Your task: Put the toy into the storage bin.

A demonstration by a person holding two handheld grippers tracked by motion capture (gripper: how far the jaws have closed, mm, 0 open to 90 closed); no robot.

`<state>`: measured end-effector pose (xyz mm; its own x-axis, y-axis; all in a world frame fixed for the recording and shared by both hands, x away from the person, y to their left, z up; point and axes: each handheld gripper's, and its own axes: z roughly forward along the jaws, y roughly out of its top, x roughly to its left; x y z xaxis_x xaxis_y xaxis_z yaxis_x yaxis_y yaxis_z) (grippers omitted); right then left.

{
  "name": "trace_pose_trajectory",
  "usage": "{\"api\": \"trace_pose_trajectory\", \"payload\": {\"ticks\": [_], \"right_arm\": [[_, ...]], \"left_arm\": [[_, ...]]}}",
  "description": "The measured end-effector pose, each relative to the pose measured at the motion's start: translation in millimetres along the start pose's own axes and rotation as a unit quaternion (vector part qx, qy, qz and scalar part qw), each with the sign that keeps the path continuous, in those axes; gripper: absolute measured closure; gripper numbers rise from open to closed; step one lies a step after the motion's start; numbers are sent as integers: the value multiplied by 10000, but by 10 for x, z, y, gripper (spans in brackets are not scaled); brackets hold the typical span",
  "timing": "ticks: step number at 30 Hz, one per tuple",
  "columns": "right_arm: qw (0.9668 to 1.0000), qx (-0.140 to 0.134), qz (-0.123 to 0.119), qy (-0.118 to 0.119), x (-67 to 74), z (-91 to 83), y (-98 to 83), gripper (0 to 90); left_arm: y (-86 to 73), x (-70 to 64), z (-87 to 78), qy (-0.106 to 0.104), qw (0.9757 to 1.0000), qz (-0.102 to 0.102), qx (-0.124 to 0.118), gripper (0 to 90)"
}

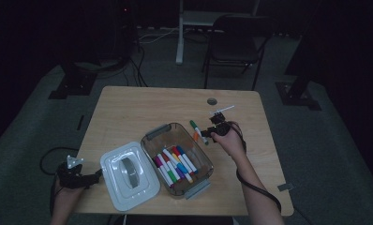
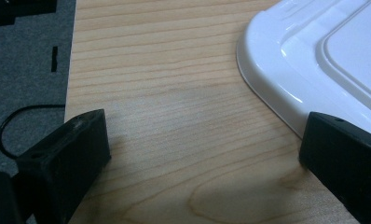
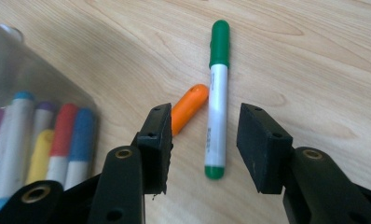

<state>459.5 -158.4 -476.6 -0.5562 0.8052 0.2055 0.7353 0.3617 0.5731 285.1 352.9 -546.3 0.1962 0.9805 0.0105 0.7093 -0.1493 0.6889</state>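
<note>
A green-capped white marker (image 3: 217, 100) lies on the wooden table (image 1: 138, 112), with an orange marker (image 3: 189, 108) beside it. My right gripper (image 3: 205, 147) hovers just over them, its jaws straddling the green marker's lower end without touching it; the left jaw partly hides the orange marker. In the high view the same gripper (image 1: 208, 132) sits right of the clear bin (image 1: 149, 150), next to the green marker (image 1: 195, 127). Several coloured markers (image 1: 175, 165) lie in the bin. My left gripper (image 2: 200, 154) rests open at the table's left front corner, beside the white lid (image 2: 314, 60).
The white lid (image 1: 128, 174) lies left of the bin. A small black and white object (image 1: 220, 112) sits behind my right hand. A round hole (image 1: 212, 101) marks the table's far side. A chair (image 1: 234, 44) and stand legs stand on the floor beyond.
</note>
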Motion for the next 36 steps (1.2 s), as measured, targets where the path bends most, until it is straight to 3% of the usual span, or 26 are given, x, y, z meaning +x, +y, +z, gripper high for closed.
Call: {"api": "trace_pose_trajectory", "payload": {"ticks": [7,12,19,28,36], "right_arm": [[9999,92,-49,-52,-26,210,99,564],[9998,185,48,-52,-68,339,160,594],[9990,357,20,-275,-106,518,220,629],[9975,567,10,-418,-108,659,329,687],[9961,674,-8,-576,-109,684,324,766]], "left_arm": [[0,0,0,-1,10000,0,1,22],[0,0,0,-1,10000,1,1,22],[0,0,0,0,10000,2,0,22],[0,0,0,0,10000,0,-1,22],[0,0,0,-1,10000,0,1,22]]}}
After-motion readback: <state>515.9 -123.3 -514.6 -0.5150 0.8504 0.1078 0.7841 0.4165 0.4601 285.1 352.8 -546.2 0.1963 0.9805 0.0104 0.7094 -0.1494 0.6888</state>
